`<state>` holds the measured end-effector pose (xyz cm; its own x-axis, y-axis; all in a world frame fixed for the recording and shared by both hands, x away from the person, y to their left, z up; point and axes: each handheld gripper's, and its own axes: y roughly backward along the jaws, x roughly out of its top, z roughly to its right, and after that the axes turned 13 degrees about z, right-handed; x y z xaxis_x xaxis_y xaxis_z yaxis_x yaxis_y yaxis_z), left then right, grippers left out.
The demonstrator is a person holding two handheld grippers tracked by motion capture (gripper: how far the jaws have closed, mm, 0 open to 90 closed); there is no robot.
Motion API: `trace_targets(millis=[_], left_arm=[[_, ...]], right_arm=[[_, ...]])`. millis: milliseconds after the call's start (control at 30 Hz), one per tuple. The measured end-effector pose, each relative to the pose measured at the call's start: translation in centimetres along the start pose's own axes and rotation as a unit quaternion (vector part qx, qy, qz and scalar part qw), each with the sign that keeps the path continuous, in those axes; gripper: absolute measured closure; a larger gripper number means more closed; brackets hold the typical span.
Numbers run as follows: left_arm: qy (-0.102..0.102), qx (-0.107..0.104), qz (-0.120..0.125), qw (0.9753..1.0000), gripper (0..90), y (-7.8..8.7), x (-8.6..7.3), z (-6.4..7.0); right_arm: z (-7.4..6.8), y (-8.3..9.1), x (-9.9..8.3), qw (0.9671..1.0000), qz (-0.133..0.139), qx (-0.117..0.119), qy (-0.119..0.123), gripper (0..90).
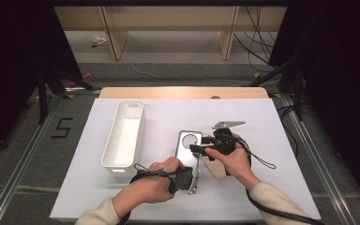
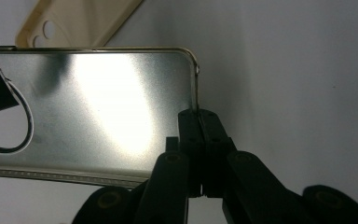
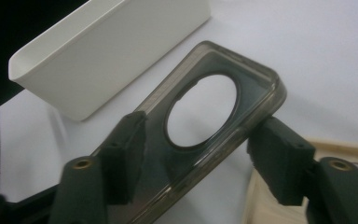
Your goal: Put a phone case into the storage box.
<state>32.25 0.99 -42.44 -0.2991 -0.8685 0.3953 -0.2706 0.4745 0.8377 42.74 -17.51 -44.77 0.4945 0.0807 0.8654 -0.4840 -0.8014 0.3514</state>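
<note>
So the phone case [image 1: 188, 149] sits around the middle of the white table [image 1: 262, 187], a bit toward the near edge, with its long axis running roughly from the near edge to the far edge and the round camera hole at the far end. It's the smoky see-through kind, looks almost metallic in the left gripper view [image 2: 98, 107]. The left gripper [image 1: 193, 183] has the near end: in its own view the jaws are pinched together right on the thin rim of the case at the short end, by the corner, so that one is clamped on. The right gripper [image 1: 198, 148] comes in from the right side at the far end, and in the right gripper view the two pads straddle the case [image 3: 205, 121] across its width near the hole, one pad on each long edge, jaws apart with what looks like a small gap on the right, so I'd say not squeezing yet. That's the bit everything hangs on I think: the case lies crosswise between the right jaws, so closing them would grab it by the long sides. A second, tan phone case [image 1: 214, 164] lies on the table partly under the right hand [image 1: 234, 159]. The white bin [image 1: 124, 136] stands just left of the case, long side parallel to it, toward the table's left edge.
</note>
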Motion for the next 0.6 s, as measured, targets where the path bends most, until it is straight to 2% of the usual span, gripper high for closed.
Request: trace_targets(millis=[67, 167, 233, 367, 400, 500, 567, 600], left_arm=[[-0.007, 0.001, 0.001, 1.0000, 88.3, 0.0, 0.0, -0.1], [0.000, 0.000, 0.002, 1.0000, 88.3, -0.1, -0.1, 0.0], [-0.007, 0.001, 0.004, 1.0000, 88.3, -0.1, 0.0, -0.1], [0.000, 0.004, 0.007, 1.0000, 88.2, -0.3, 0.1, 0.1], [-0.010, 0.011, 0.009, 0.9998, 88.2, -0.3, 0.1, 0.0], [-0.015, 0.021, 0.013, 0.9996, 87.9, -0.6, 0.0, -0.1], [-0.014, 0.027, 0.016, 0.9994, 87.4, -0.7, 0.0, -0.2], [-0.004, 0.028, 0.022, 0.9994, 87.1, -0.7, -0.1, -0.1]], right_arm=[[0.1, 0.1, 0.1, 0.9999, -0.002, 0.004, -0.010, 49.6], [0.3, 0.4, 0.2, 0.9995, -0.006, 0.013, -0.030, 62.3], [0.5, 0.6, 0.3, 0.9986, -0.004, 0.022, -0.047, 65.4], [0.4, 0.9, 0.6, 0.9965, 0.004, 0.033, -0.076, 70.9], [0.2, 1.1, 0.7, 0.9956, 0.008, 0.035, -0.086, 72.4], [0.0, 1.5, 1.1, 0.9919, 0.022, 0.042, -0.118, 78.0], [-0.3, 2.0, 1.4, 0.9876, 0.034, 0.050, -0.145, 81.7], [-0.6, 2.2, 1.6, 0.9878, 0.036, 0.047, -0.144, 81.8]])
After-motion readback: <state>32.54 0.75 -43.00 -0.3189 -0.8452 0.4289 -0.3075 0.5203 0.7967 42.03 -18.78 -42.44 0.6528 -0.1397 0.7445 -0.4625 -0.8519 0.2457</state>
